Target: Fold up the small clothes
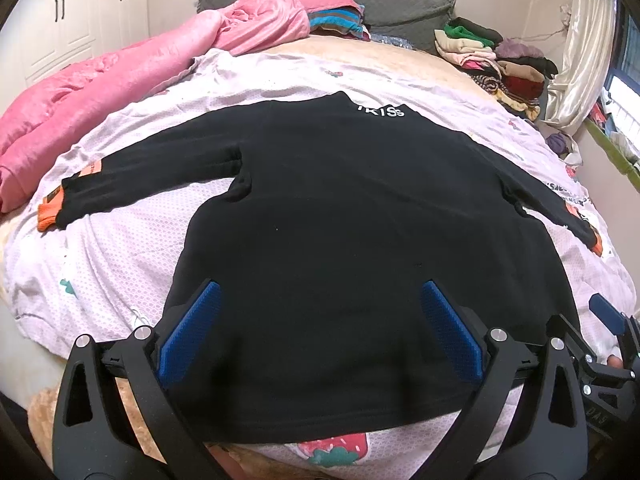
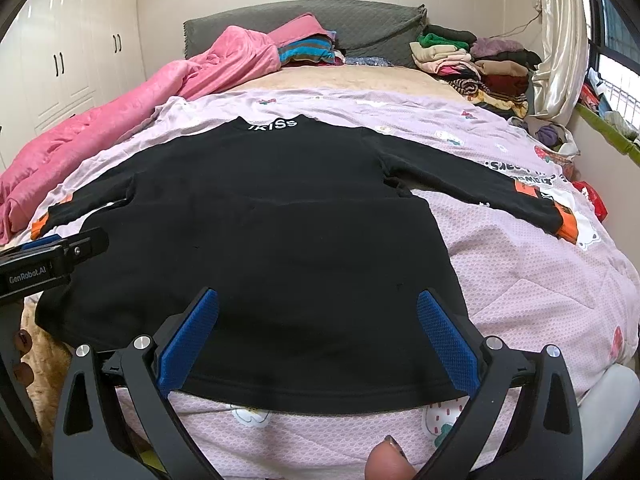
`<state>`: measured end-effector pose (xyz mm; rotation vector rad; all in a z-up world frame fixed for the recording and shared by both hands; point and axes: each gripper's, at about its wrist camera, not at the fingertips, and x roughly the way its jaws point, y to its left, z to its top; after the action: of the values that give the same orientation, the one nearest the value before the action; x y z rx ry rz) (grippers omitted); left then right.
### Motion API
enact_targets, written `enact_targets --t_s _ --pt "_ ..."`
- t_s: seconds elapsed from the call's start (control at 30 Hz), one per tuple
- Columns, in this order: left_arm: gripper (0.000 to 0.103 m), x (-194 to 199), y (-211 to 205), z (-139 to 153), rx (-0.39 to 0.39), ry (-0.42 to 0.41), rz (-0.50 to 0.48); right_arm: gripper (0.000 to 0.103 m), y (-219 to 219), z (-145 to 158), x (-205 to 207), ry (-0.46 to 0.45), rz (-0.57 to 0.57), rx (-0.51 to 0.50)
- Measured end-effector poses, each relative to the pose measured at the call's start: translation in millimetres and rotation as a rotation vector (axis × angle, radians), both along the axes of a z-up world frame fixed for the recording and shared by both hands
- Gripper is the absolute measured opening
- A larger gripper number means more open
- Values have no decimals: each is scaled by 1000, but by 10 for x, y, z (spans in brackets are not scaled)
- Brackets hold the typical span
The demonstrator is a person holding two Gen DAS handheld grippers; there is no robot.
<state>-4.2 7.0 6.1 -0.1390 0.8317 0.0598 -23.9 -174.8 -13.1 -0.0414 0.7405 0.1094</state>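
A small black long-sleeved top [image 1: 340, 216] with orange cuffs and white lettering at the collar lies flat on the bed, sleeves spread out; it also shows in the right wrist view [image 2: 280, 232]. My left gripper [image 1: 320, 300] is open, its blue pads hovering over the top's lower left part near the hem. My right gripper [image 2: 318, 304] is open over the lower right part near the hem. Neither holds anything. The left gripper's body shows at the left edge of the right wrist view [image 2: 52, 256].
The top lies on a pale pink printed sheet [image 2: 520, 280] on a bed. A pink quilt [image 1: 100, 92] is bunched along the left. Piles of clothes [image 2: 472, 64] sit at the far right by the grey headboard [image 2: 320, 20]. Wardrobe left, window right.
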Motion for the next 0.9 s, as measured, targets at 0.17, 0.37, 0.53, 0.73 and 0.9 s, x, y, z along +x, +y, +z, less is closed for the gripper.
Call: enact_targets --t_s 0.17,0.37,0.53,0.73,0.9 --pt "94 6 11 3 1 2 -6 99 26 -1 -11 0 8 -1" --pt "94 -1 -23 7 6 1 1 99 28 -6 -1 2 9 0" --pt "94 0 -20 17 3 -1 -3 99 29 -5 -2 2 9 0" --pt "94 5 -28 22 5 -2 -1 99 34 -7 2 2 9 -1" --pt "94 8 -24 23 6 -2 -2 99 37 -12 3 2 11 0"
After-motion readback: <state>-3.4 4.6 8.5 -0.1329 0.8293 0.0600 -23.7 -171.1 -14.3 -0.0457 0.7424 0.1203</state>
